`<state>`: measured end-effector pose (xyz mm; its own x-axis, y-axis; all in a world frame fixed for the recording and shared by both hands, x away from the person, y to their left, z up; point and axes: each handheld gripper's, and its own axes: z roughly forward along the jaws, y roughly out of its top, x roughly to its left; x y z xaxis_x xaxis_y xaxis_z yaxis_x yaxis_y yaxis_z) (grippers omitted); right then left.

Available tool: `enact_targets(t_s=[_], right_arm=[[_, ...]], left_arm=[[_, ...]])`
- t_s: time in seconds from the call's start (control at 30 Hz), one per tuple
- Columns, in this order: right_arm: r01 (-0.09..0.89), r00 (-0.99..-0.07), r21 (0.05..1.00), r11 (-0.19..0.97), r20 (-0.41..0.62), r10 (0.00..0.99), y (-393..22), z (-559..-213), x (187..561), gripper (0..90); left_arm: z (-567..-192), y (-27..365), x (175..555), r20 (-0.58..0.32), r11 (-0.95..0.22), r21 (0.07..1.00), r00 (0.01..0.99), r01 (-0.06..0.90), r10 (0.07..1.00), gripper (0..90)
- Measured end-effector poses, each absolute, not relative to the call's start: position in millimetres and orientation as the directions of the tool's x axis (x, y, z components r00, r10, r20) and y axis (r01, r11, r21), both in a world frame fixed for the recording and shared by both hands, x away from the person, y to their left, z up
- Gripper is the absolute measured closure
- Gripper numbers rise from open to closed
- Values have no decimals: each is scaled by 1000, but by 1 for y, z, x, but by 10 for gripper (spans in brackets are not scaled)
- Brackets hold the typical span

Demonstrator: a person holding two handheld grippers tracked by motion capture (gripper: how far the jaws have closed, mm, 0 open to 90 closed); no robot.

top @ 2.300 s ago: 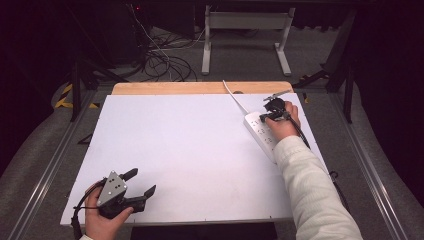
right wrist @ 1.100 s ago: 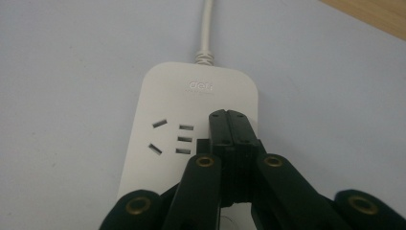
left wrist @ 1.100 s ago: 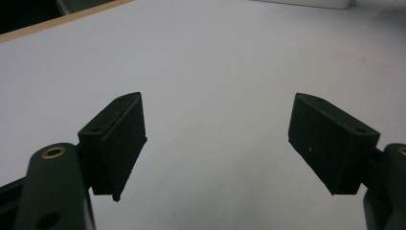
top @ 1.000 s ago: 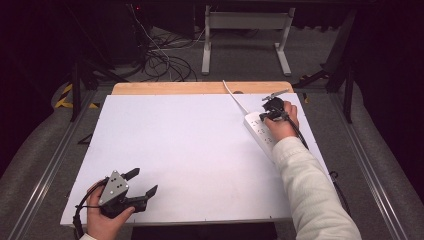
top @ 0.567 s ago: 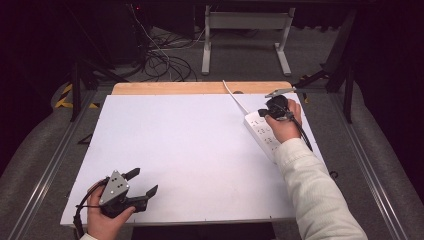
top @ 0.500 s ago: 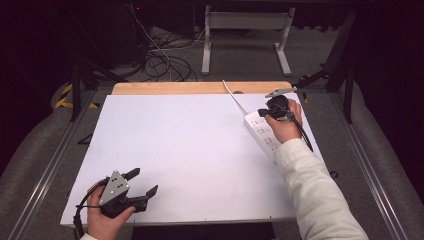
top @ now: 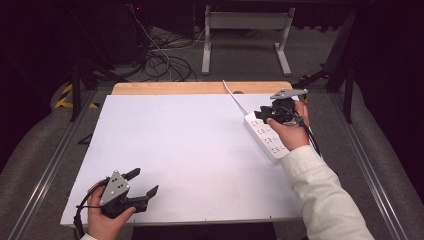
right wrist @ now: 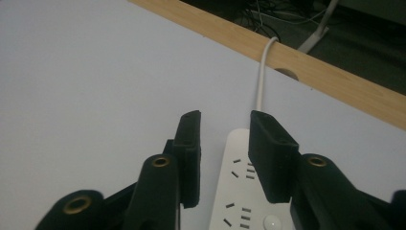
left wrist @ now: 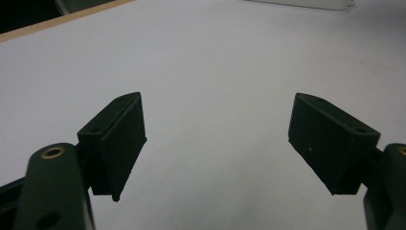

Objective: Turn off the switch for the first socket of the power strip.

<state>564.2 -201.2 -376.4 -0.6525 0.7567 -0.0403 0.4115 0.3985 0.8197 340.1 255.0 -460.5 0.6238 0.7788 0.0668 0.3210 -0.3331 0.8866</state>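
**Right tool poised above the power strip, left tool idle at the near corner**

At the near left corner of the white surface (top: 190,150), the left tool (top: 145,182) sits low in the person's left hand (top: 102,220), its jaws spread wide with nothing between them. In the left gripper view the two black pads (left wrist: 119,143) stand well apart over bare white board, and the far wooden edge (left wrist: 62,21) of the surface runs across the top left.

Across the middle, the white sheet carries nothing.

Toward the far right, a white power strip (top: 265,137) lies flat on the surface, set at a slant, its far end pointing to the wooden strip (top: 200,88) along the back edge. Its white cord (top: 235,100) runs from that end up to the wooden strip. The right tool (top: 261,115), held in the right hand (top: 287,132), hangs over the far end of the strip. Its jaws have just been opening and now stand partly released, gripping nothing. In the right gripper view the power strip (right wrist: 239,201) shows below the gap between the pads (right wrist: 268,158), with its sockets and a round button visible, and the pads do not press on it. The cord (right wrist: 261,81) leads away toward a notch in the wooden edge.
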Motion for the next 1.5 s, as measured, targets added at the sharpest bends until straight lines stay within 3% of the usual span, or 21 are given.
enact_targets(t_s=[0.37, 0.7, 1.03, 1.5], right_arm=[[351, -687, 866, 357, -21, 727, -203, -360, 525, 444], [288, -735, 898, 334, -16, 678, -208, -365, 490, 295], [269, -775, 911, 313, 12, 631, -214, -391, 457, 257], [290, -801, 910, 295, 62, 596, -225, -436, 429, 275]], left_arm=[[-460, 254, 339, 62, -327, 888, 621, 323, 781, 210], [-460, 254, 339, 55, -318, 890, 618, 325, 784, 210], [-460, 254, 339, 68, -330, 889, 620, 318, 782, 209], [-460, 253, 338, 65, -329, 889, 623, 319, 780, 208]])
